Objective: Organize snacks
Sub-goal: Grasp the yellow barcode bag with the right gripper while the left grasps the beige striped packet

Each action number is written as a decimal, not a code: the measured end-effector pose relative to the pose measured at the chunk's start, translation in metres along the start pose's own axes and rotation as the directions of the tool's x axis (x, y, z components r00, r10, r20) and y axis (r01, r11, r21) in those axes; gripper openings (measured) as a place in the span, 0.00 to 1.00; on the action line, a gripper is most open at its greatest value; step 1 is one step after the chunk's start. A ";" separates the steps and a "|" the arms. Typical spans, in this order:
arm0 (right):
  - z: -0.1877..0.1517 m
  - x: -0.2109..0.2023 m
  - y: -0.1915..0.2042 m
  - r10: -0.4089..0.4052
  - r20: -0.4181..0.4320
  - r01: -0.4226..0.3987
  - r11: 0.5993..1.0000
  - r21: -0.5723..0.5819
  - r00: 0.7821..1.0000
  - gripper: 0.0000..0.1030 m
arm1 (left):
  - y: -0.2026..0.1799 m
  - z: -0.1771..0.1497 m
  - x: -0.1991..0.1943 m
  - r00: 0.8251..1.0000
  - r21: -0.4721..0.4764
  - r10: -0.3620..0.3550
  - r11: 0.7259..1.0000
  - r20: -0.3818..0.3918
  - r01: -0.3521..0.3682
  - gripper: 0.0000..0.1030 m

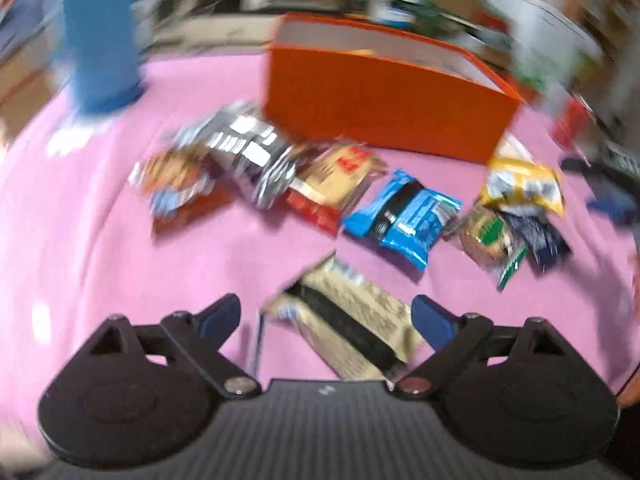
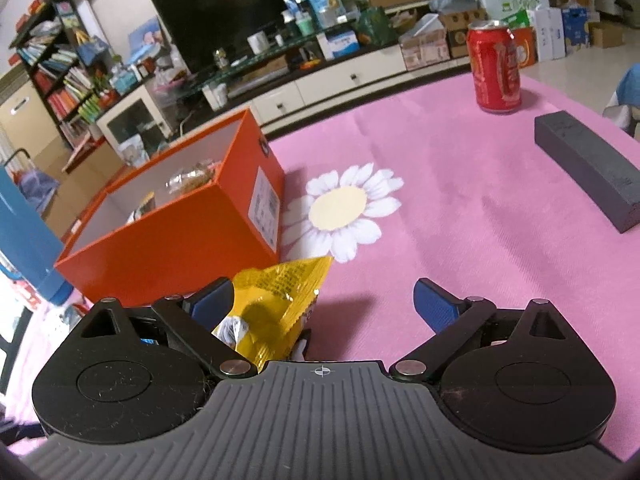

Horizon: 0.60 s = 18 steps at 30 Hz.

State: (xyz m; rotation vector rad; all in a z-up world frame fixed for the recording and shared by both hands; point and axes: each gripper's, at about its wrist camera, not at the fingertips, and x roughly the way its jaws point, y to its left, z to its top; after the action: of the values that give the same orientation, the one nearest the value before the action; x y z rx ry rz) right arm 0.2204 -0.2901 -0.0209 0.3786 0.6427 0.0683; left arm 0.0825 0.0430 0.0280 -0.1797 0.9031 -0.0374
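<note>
In the blurred left wrist view my left gripper [image 1: 326, 320] is open, its jaws on either side of a beige and black snack bar [image 1: 352, 324] lying on the pink cloth. Beyond it lie a blue packet [image 1: 400, 216], a red and beige packet [image 1: 332, 184], a silver packet [image 1: 248, 152], an orange cookie packet [image 1: 176, 184], a yellow packet [image 1: 524, 184] and a green cookie packet [image 1: 492, 240]. The orange box [image 1: 384, 108] stands behind them. In the right wrist view my right gripper [image 2: 324, 300] is open over the cloth. The yellow packet [image 2: 276, 304] lies by its left finger. The orange box [image 2: 180, 236] holds a few snacks.
A blue bottle [image 1: 100, 32] stands at the far left of the table. A red can [image 2: 496, 68] and a dark grey block [image 2: 592, 168] sit on the right side. A daisy print [image 2: 344, 208] marks the pink cloth [image 2: 460, 200]. Shelves and a TV stand lie beyond the table.
</note>
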 end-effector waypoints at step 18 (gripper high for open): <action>0.001 -0.004 -0.012 0.040 0.018 -0.042 0.997 0.069 0.999 0.85 | -0.006 0.037 0.053 1.000 0.193 0.013 0.981 -0.011 -0.011 0.89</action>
State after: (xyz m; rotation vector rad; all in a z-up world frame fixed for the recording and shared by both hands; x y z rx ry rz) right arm 0.2169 -0.3024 -0.0219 0.4593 0.6225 0.0820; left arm 0.1445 0.0363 0.0107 0.0066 0.9067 -0.1145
